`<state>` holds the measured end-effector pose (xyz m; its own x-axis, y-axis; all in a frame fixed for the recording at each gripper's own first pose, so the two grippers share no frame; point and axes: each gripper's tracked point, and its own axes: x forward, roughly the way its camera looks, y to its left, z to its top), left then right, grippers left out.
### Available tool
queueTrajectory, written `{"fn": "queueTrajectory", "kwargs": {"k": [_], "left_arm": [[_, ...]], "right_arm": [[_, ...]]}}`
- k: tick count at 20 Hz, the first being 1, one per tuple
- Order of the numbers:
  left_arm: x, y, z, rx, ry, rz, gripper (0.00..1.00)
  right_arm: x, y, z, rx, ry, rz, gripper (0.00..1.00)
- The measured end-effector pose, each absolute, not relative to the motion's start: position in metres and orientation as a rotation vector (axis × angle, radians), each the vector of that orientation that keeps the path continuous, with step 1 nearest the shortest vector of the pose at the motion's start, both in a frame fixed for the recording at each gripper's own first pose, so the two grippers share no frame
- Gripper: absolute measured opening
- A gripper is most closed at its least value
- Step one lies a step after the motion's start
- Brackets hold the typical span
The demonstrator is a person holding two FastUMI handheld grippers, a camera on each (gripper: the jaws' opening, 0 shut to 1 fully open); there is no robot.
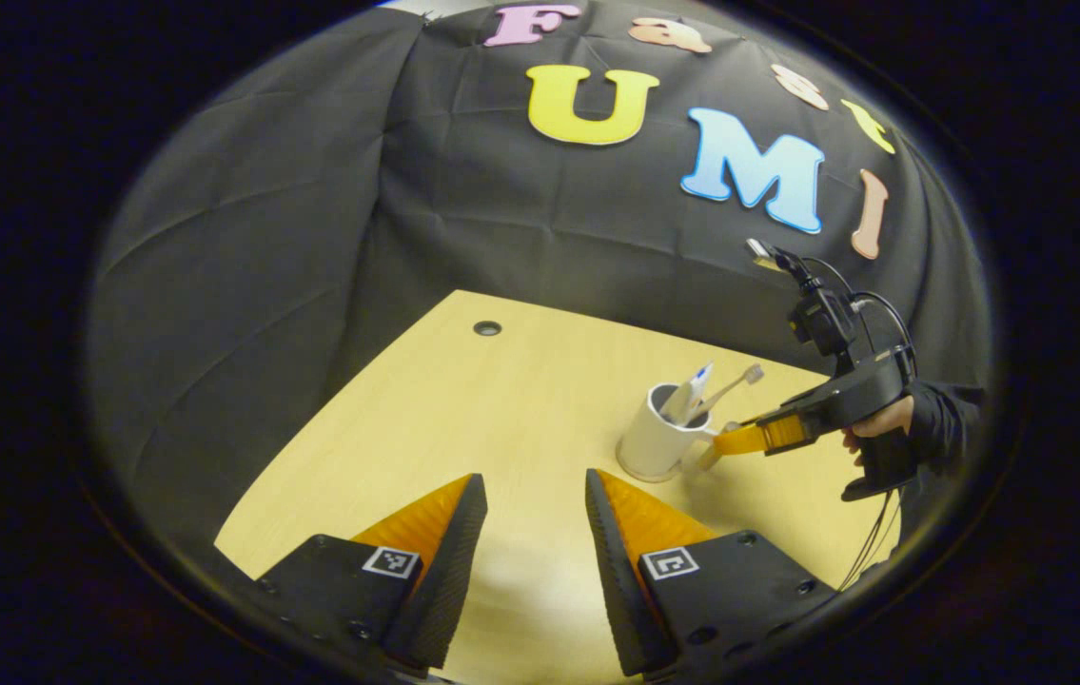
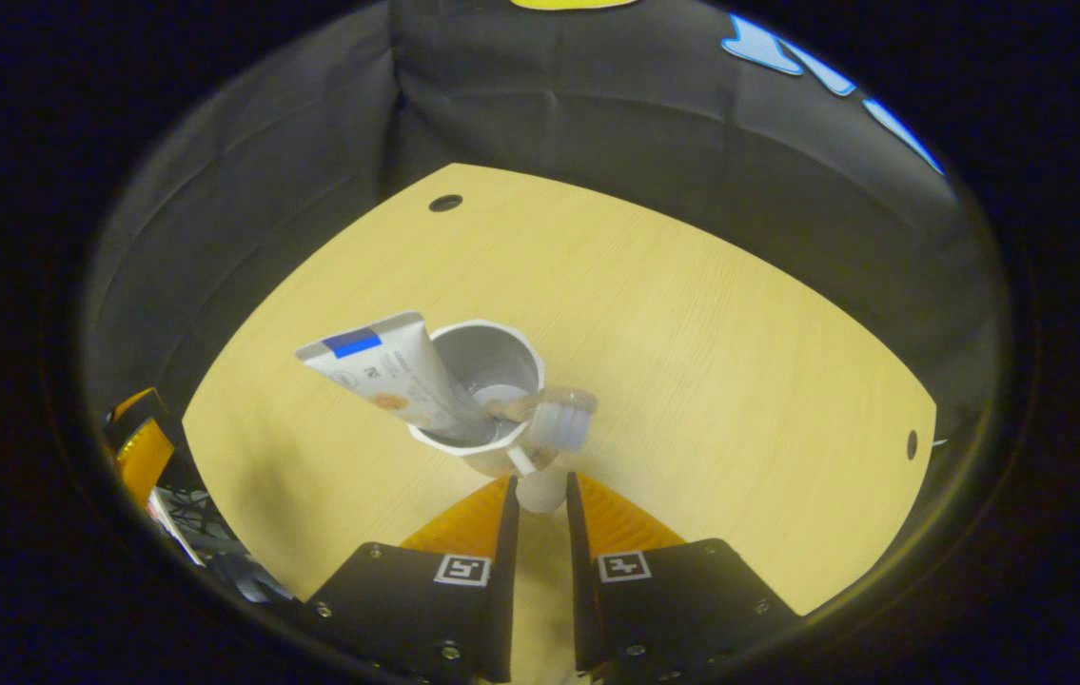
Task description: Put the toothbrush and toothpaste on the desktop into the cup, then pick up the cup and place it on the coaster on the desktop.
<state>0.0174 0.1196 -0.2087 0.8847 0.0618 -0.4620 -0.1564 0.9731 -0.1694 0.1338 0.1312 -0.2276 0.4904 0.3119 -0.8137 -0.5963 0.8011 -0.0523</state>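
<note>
Right gripper [image 2: 540, 499] is at the cup [image 2: 487, 400] now, fingers drawn in close either side of the handle [image 2: 540, 493], and it looks like a pinch, though from this angle I can't swear both pads are actually pressing. Left gripper [image 1: 535, 518] hangs back over the near desk [image 1: 501, 409], fingers spread wide, nothing between them. From the left gripper view you can see the right gripper [image 1: 739, 440] reaching in from the right, a hand [image 1: 877, 423] on its grip. Toothpaste [image 2: 397, 371] and toothbrush [image 2: 554, 423] are both standing in the cup, so loading looks done and the step in hand is the pickup. Next comes a firm squeeze on that handle and a level lift, or the contents could tip out. Coaster? I can't spot it on the pale wood. Two cable holes [image 2: 445, 203] sit near the desk's edges, black cloth beyond.
</note>
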Motion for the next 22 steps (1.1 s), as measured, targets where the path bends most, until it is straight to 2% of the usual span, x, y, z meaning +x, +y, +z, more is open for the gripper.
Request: {"fn": "queueTrajectory", "kwargs": {"k": [8,11,17,18,19,20,21,22], "left_arm": [[0.043,0.039,-0.172,-0.151,0.401,-0.069,0.70],[0.054,0.008,-0.145,-0.131,0.349,-0.125,0.70],[0.062,-0.026,-0.068,-0.120,0.185,-0.160,0.70],[0.061,-0.030,-0.058,-0.111,0.158,-0.166,0.76],[0.062,-0.035,-0.047,-0.103,0.125,-0.176,0.70],[0.061,-0.039,-0.035,-0.098,0.091,-0.189,0.76],[0.059,-0.040,-0.025,-0.091,0.064,-0.184,0.77],[0.058,-0.043,-0.015,-0.090,0.042,-0.187,0.74]], "right_arm": [[0.084,0.054,-0.160,-0.220,0.793,0.452,0.24],[0.062,0.028,-0.113,-0.174,0.677,0.379,0.24],[0.001,-0.007,0.005,-0.095,0.335,0.271,0.26],[-0.007,-0.011,0.018,-0.089,0.287,0.262,0.26],[-0.015,-0.013,0.034,-0.086,0.243,0.252,0.25],[-0.022,-0.016,0.047,-0.085,0.210,0.244,0.26],[-0.029,-0.018,0.053,-0.082,0.180,0.237,0.26],[-0.037,-0.018,0.062,-0.080,0.161,0.238,0.26]]}}
